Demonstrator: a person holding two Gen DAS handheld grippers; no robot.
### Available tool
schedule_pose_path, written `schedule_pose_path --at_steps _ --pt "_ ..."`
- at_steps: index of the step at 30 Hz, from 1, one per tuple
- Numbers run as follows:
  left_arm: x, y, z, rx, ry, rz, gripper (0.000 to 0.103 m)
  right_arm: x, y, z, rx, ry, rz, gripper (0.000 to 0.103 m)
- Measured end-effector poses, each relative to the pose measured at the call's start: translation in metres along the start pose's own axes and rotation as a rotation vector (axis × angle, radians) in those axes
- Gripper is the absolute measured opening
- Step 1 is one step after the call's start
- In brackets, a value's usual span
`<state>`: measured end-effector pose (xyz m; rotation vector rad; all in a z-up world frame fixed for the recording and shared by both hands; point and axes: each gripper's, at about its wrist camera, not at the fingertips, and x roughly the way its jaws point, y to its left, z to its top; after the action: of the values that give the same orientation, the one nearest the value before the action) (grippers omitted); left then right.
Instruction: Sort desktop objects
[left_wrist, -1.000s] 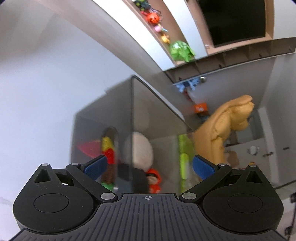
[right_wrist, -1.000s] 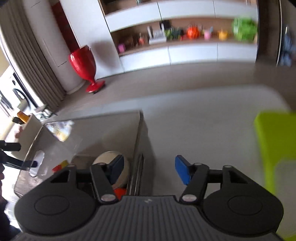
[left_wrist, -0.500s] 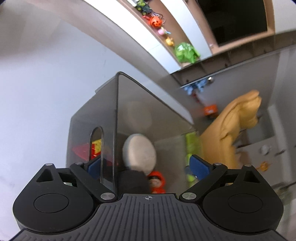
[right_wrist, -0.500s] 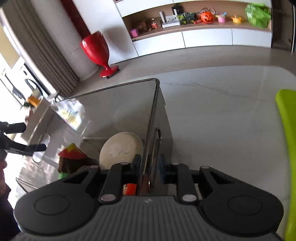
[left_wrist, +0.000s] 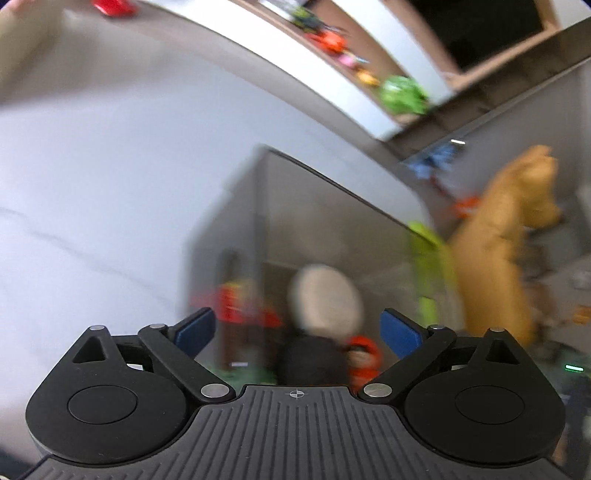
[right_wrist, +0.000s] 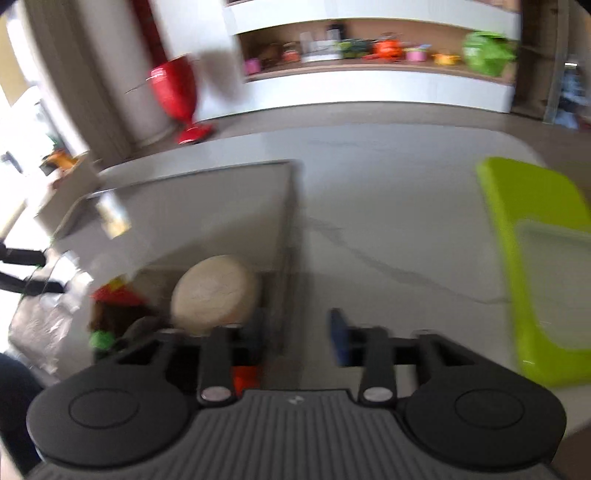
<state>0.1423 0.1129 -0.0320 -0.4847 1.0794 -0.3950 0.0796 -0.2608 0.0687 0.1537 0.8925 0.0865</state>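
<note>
Both claws spread wide at the clear bin; nothing held

Left claw (left_wrist: 295, 328) hovers wide over the bin (left_wrist: 332, 221); right claw (right_wrist: 295, 334) wide too, its fingers either side of the bin's near wall, probably lined up with the handle slot; sorted toys sit inside: round beige disc (right_wrist: 214, 290), red-hatted doll (right_wrist: 118, 306); green tray (right_wrist: 546, 273) lies apart on the desk (right_wrist: 388, 221), likely the other sorting spot; frames blurred.

Right gripper (right_wrist: 297, 339) let go of clear bin (right_wrist: 284, 206) wall, jaws parted again; left gripper (left_wrist: 295, 328) pulled back slightly.
</note>
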Motion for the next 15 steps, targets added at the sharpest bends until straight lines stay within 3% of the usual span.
schedule_pose_path --at_steps 3,4,6,8,11,13,15 --pt "-0.022 -0.028 -0.001 0.125 -0.087 0.257 0.103 -0.047 0.003 0.005 -0.018 -0.139 -0.025 0.058" --pt "-0.026 -0.043 -0.001 0.191 -0.108 0.329 0.103 -0.053 0.014 0.013 -0.054 -0.136 -0.003 0.06" --pt "-0.029 -0.069 -0.001 0.302 -0.128 0.39 0.103 -0.049 0.044 0.032 -0.147 -0.044 0.089 0.078" --pt "-0.028 -0.087 0.0 0.378 -0.114 0.378 0.103 -0.023 0.076 0.048 -0.169 0.145 0.228 0.08" --pt "-0.026 -0.095 -0.004 0.417 -0.105 0.332 0.103 0.033 0.119 0.062 -0.136 0.393 0.344 0.08" --pt "-0.017 -0.089 -0.004 0.417 -0.08 0.338 0.103 0.063 0.146 0.061 -0.183 0.492 0.355 0.078" --pt "-0.01 -0.076 -0.004 0.404 -0.055 0.361 0.103 0.089 0.17 0.059 -0.251 0.518 0.318 0.078"
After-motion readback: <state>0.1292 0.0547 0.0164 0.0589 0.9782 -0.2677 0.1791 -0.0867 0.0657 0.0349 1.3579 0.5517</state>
